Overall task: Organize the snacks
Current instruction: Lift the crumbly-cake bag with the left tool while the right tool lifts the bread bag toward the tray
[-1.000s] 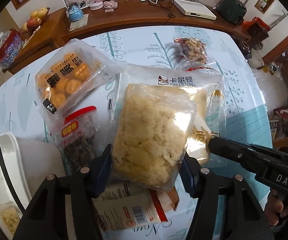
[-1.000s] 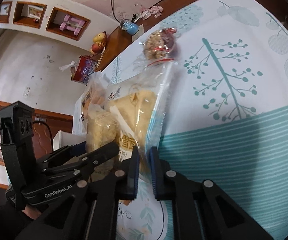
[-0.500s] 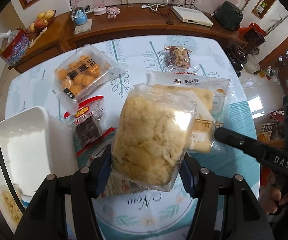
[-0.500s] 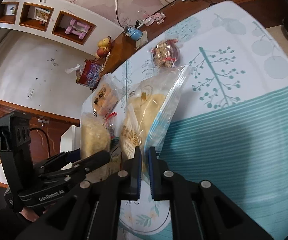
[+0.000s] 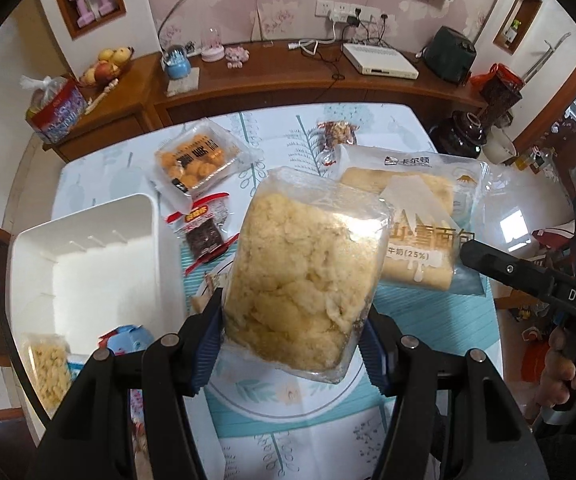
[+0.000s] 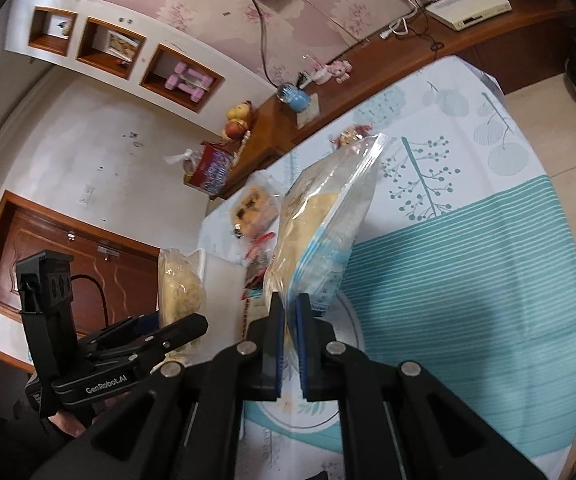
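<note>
My left gripper [image 5: 294,334] is shut on a clear bag of pale yellow crumbly snack [image 5: 308,272] and holds it high above the table; the bag shows in the right wrist view [image 6: 181,288]. My right gripper [image 6: 290,322] is shut on the edge of a large bread bag [image 6: 324,220] and lifts it off the table; the bread bag shows in the left wrist view [image 5: 416,224]. A white bin [image 5: 83,264] stands at the table's left. On the table lie a bag of orange biscuits [image 5: 195,164], a small red-trimmed dark snack [image 5: 203,232] and a nut packet [image 5: 338,134].
The table has a teal and white patterned cloth [image 6: 468,280]. More packets lie by the bin's near end [image 5: 47,372]. A wooden sideboard [image 5: 288,76] with fruit, a router and cables runs behind the table. A wooden door [image 6: 71,256] is at left.
Both grippers have risen with their bags; the table and snacks on it look smaller and farther. The bread bag has come up off the table and hangs tilted.
</note>
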Motion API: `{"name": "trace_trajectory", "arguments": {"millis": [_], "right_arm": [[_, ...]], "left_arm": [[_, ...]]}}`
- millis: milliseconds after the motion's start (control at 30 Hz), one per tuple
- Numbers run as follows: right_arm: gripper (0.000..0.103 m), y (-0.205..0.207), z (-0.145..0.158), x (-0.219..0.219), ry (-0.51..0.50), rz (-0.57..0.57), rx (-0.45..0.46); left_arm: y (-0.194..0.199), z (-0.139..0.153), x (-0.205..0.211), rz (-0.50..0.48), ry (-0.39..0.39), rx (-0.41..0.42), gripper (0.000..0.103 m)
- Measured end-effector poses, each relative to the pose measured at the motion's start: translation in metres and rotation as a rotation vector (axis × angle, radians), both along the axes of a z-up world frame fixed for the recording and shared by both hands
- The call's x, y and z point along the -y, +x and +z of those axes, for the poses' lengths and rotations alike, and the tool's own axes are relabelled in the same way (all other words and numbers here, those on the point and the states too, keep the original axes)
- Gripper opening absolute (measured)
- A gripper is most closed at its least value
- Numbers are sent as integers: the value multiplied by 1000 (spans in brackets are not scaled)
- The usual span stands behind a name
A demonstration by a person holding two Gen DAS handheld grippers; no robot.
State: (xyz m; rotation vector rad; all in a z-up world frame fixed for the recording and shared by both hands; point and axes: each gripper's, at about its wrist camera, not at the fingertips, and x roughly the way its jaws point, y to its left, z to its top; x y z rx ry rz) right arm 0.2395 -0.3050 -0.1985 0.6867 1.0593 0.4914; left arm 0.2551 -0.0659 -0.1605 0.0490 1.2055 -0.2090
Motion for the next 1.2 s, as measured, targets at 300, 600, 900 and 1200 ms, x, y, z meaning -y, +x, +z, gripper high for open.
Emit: {"name": "trace_trajectory", "arguments": {"millis": [300,600,900,1200], "right_arm": [[5,-29,30,-8,-3,39,68],[5,-60,52,-45,-6,77,112],[5,-82,76,-101,44,120,159],[5,-90,89,-166,62,174,197]], "left_arm": [[-50,29,-25,-17,-31,102,59],[-90,44,-77,44,-70,139,59],[-120,37,-143,110,-55,119,59],[-131,29,-199,146,-27,101,59]]}}
